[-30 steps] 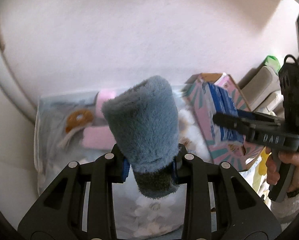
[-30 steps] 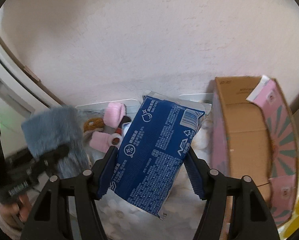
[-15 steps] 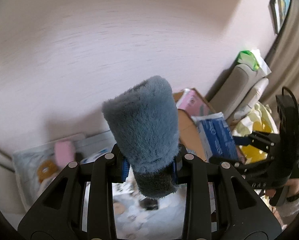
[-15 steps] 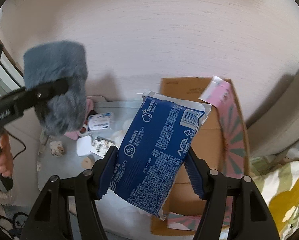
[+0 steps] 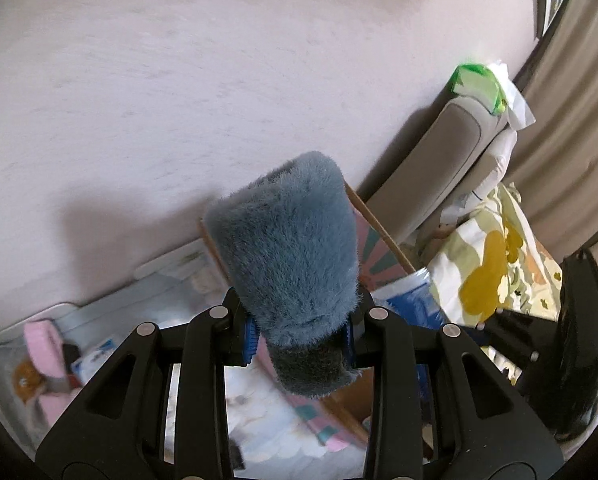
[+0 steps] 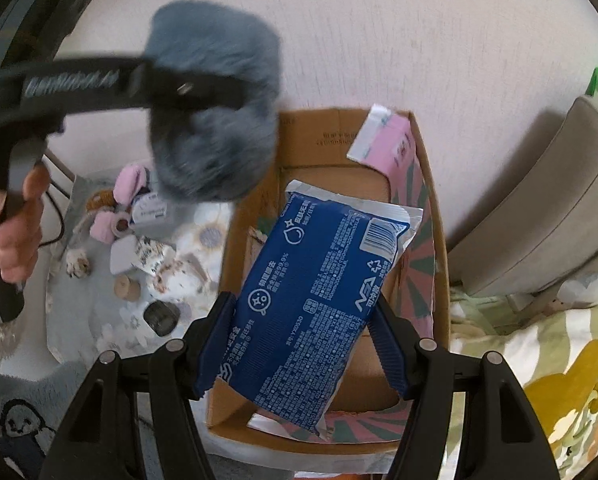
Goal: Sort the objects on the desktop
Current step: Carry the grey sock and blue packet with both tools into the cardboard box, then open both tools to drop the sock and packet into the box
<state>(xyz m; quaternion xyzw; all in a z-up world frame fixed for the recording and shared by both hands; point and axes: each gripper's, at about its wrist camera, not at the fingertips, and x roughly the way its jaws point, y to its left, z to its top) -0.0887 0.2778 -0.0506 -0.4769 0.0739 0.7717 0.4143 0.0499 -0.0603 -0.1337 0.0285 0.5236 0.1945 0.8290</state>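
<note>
In transit: your right gripper (image 6: 305, 344) clamps the blue wipes pack (image 6: 311, 300) above the open cardboard box (image 6: 439, 264); your left gripper (image 5: 299, 336) pinches the grey plush sleeve (image 5: 291, 252) beside it. Outstanding: several small items on the floral tray (image 6: 55, 320).

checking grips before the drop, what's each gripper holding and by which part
Left gripper clamps the fuzzy blue-grey item near its lower end; right gripper pinches the blue packet across its lower sides.
</note>
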